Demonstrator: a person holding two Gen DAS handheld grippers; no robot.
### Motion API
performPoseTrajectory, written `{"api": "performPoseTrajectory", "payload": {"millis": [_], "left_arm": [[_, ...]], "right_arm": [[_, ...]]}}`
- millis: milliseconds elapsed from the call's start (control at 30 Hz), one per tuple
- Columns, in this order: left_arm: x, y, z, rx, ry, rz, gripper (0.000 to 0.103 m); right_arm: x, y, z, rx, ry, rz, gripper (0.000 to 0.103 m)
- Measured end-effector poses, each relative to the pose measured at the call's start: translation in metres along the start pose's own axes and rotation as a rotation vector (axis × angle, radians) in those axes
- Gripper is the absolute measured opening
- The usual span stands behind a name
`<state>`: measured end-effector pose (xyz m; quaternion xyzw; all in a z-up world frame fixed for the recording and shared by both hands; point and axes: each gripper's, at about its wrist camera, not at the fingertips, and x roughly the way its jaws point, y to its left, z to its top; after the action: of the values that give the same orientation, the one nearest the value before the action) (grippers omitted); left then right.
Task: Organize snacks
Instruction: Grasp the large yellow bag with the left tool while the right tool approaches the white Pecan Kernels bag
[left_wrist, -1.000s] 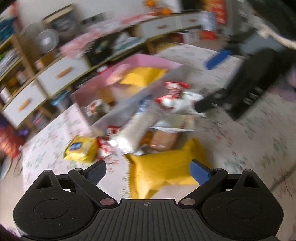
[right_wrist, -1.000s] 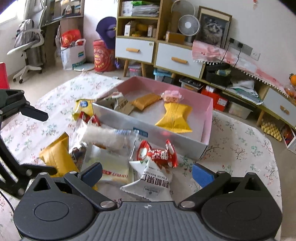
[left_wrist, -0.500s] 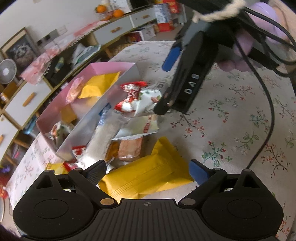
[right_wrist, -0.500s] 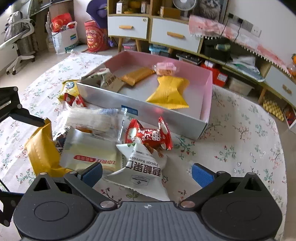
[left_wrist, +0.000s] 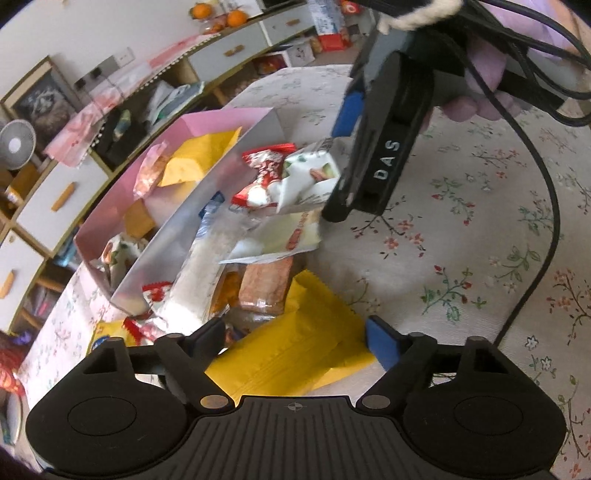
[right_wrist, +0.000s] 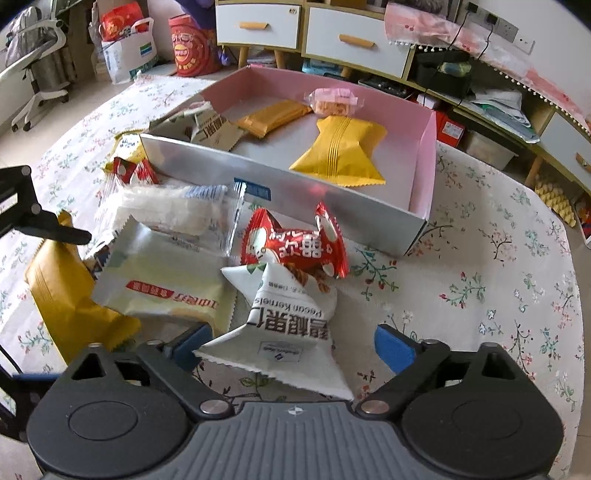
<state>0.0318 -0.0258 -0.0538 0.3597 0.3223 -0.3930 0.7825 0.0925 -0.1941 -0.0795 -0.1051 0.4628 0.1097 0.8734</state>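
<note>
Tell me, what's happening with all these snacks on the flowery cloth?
A person holds a gripper in each hand and is sorting snack packets into a pink-lined cardboard box. A few packets already lie inside it, including a yellow crimped pouch. The right gripper is open, its fingers either side of a white pecan-kernel packet. The left gripper is open too, over a big yellow packet. Neither has closed on anything yet.

Left gripper (left_wrist: 293, 338) held low with jaws spread wide, right gripper (right_wrist: 291, 341) likewise spread, tilted downward, nothing clasped
</note>
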Motion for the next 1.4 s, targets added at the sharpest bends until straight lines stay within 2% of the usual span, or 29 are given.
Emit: {"api": "performPoseTrajectory", "payload": {"millis": [100,167,200,300,400,533,633,900,1100,1300,1400], "left_arm": [[-0.001,0.005,-0.003,-0.051,-0.001,0.0,0.066],[-0.002,0.006,-0.004,-0.084,0.0,0.003,0.05],[-0.003,0.008,-0.004,-0.099,0.002,0.007,0.045],[-0.005,0.012,-0.007,-0.134,0.015,0.015,0.042],[-0.01,0.016,-0.009,-0.163,0.013,-0.009,0.045],[-0.015,0.015,-0.014,-0.14,0.031,-0.049,0.069],[-0.018,0.011,-0.021,-0.096,0.062,-0.052,0.076],[-0.024,0.014,-0.034,-0.065,0.116,-0.041,0.077],[-0.035,0.011,-0.039,-0.046,0.117,-0.064,0.077],[-0.05,0.011,-0.041,-0.02,0.103,-0.093,0.084],[-0.046,0.01,-0.044,-0.002,0.129,-0.072,0.085]], "right_arm": [[-0.001,-0.002,0.0,0.011,0.0,0.008,0.067],[-0.001,-0.004,0.0,0.018,0.001,0.012,0.061],[-0.001,-0.004,0.0,0.019,0.004,0.013,0.057],[0.0,-0.003,-0.002,0.012,0.008,0.016,0.053],[-0.001,-0.002,-0.003,0.004,0.003,0.021,0.052],[-0.004,-0.001,-0.003,0.0,0.008,0.033,0.049],[-0.01,-0.001,-0.004,-0.009,0.011,0.056,0.047],[-0.023,-0.01,-0.014,-0.02,0.061,0.084,0.044],[-0.027,-0.017,-0.02,0.005,0.09,0.095,0.055],[-0.033,-0.015,-0.018,0.003,0.049,0.108,0.062],[-0.032,-0.012,-0.016,-0.006,0.041,0.108,0.063]]}}
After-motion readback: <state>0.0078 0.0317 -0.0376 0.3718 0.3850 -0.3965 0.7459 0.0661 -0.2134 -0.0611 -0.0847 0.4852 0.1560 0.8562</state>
